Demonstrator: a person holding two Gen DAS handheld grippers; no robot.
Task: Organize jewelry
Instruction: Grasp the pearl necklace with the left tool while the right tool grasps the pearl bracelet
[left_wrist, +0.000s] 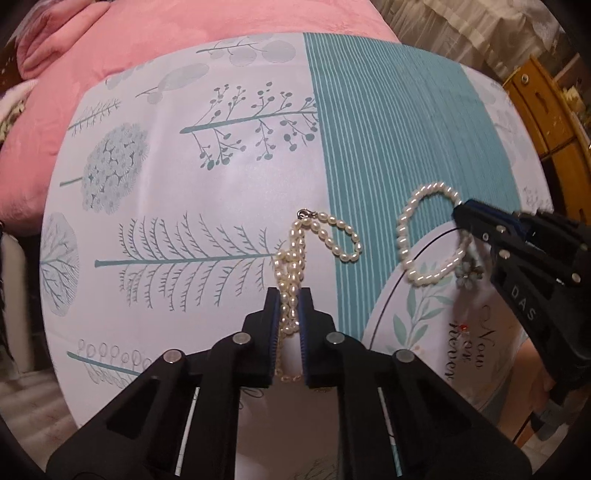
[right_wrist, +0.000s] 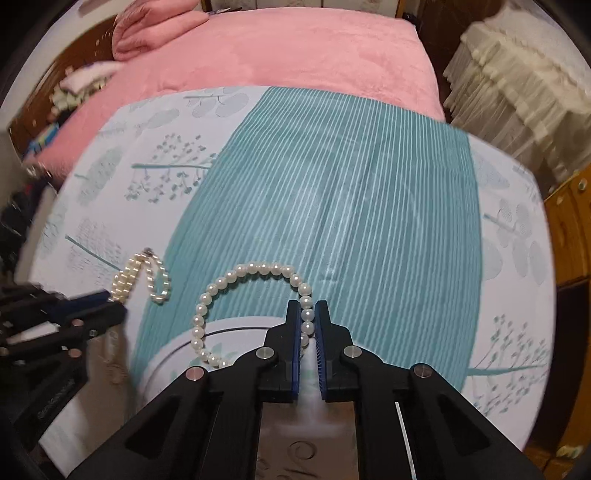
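- Bedroom setting: pink plush bedspread (right_wrist: 295, 55) behind a table under a white-and-teal botanical print tablecloth (left_wrist: 184, 166).
- Left gripper (left_wrist: 289, 295) clenched on a bunched strand of small oval cream pearls (left_wrist: 295, 254); long axis runs 6 to 12 o'clock out of the jaws, clasp end at 12, free loop curling toward 3.
- Right gripper (right_wrist: 307, 308) clenched on a round white pearl bracelet (right_wrist: 229, 284); loop arcs from the jaws toward 9 o'clock, lower end over a round white leaf-printed box (left_wrist: 424, 321).
- Risk, judged: bunched strand may snag or slip in the pads; if only one bead is pinched, it may roll free and drop the bracelet.
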